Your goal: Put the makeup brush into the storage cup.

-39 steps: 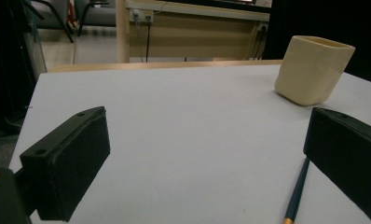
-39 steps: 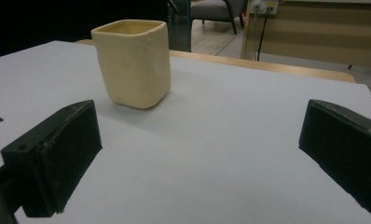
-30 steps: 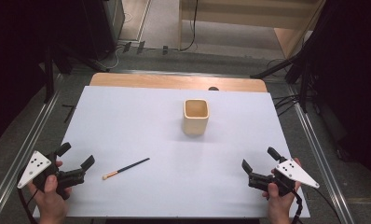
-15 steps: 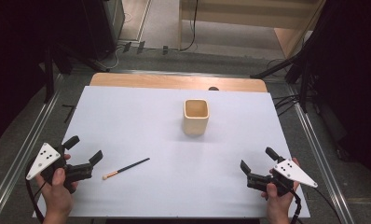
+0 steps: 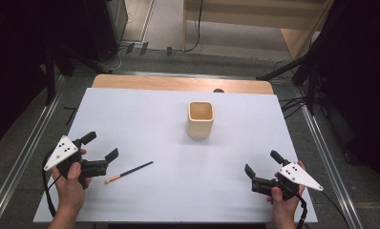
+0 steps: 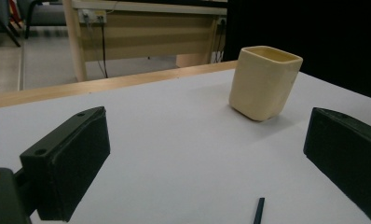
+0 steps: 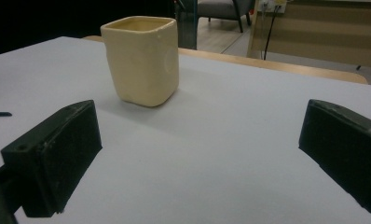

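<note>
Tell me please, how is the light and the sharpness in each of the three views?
High view: even light on the white table, dark surroundings, soft shadow under the cup. Left gripper view: cup fairly sharp, near jaws slightly soft, black background at right. Right gripper view: cup sharp, faint shadow at its base.

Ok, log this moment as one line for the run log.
left tongs: open, beside brush, not touching | right tongs: open, empty | cup: upright, mid-table | brush: flat on table

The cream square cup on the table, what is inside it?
In the high view, the cream square ceramic cup stands upright with its opening showing bare inner walls and nothing sticking out. Its very bottom is in shadow, so a small item there cannot be excluded.
</note>
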`<state>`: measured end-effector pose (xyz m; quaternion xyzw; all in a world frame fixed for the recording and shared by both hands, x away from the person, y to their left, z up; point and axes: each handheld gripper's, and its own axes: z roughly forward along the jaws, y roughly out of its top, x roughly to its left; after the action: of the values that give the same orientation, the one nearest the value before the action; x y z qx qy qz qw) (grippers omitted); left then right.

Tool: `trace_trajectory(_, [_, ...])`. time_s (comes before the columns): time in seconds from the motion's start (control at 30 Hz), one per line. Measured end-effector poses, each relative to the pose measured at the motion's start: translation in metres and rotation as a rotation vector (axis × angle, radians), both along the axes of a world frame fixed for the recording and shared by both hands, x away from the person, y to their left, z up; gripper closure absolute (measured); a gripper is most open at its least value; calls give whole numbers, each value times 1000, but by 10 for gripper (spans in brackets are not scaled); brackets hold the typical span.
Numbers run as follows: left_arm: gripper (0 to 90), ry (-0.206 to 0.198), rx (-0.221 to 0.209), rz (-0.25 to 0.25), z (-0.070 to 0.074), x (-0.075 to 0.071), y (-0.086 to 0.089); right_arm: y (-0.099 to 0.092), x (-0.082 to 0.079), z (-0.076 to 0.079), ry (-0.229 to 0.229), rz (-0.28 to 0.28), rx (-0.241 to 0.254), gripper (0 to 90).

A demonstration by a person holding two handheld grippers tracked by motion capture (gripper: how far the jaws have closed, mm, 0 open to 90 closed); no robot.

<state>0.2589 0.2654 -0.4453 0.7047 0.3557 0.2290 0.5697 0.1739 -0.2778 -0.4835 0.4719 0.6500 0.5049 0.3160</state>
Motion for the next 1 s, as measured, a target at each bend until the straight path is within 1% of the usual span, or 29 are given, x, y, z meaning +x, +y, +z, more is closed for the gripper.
trace_trajectory(0.13, [6,7,3,-13,0,4,-7,-1,0,0,2,0,0,0])
trace_trajectory(0.23, [6,12,-3,-23,0,8,-13,0,0,0,3,1,-2,0])
trace_trajectory(0.53, [6,10,-11,-49,-1,14,-26,0,0,0,4,4,-6,0])
trace_trajectory(0.67, [7,25,-4,-62,-2,16,-30,0,0,-1,5,5,-6,0])
trace_trajectory(0.7, [6,51,15,-84,-1,19,-31,1,0,-1,8,5,-6,0])
trace_trajectory(0.73, [7,51,15,-84,-1,19,-31,1,0,-1,7,7,-7,0])
trace_trajectory(0.77, [6,85,50,-111,-1,22,-33,1,0,-1,7,8,-7,0])
trace_trajectory(0.8, [6,85,50,-111,-1,22,-33,1,0,-1,7,8,-7,0])
trace_trajectory(0.9, [6,146,117,-156,-1,28,-37,0,1,-1,9,8,-6,0])
trace_trajectory(0.93, [7,169,157,-171,0,30,-41,0,1,-1,9,9,-6,0])
trace_trajectory(0.97, [7,169,157,-171,0,30,-41,0,1,-1,9,9,-6,0])
trace_trajectory(1.0, [6,185,180,-183,0,31,-43,0,1,-1,8,9,-8,0])
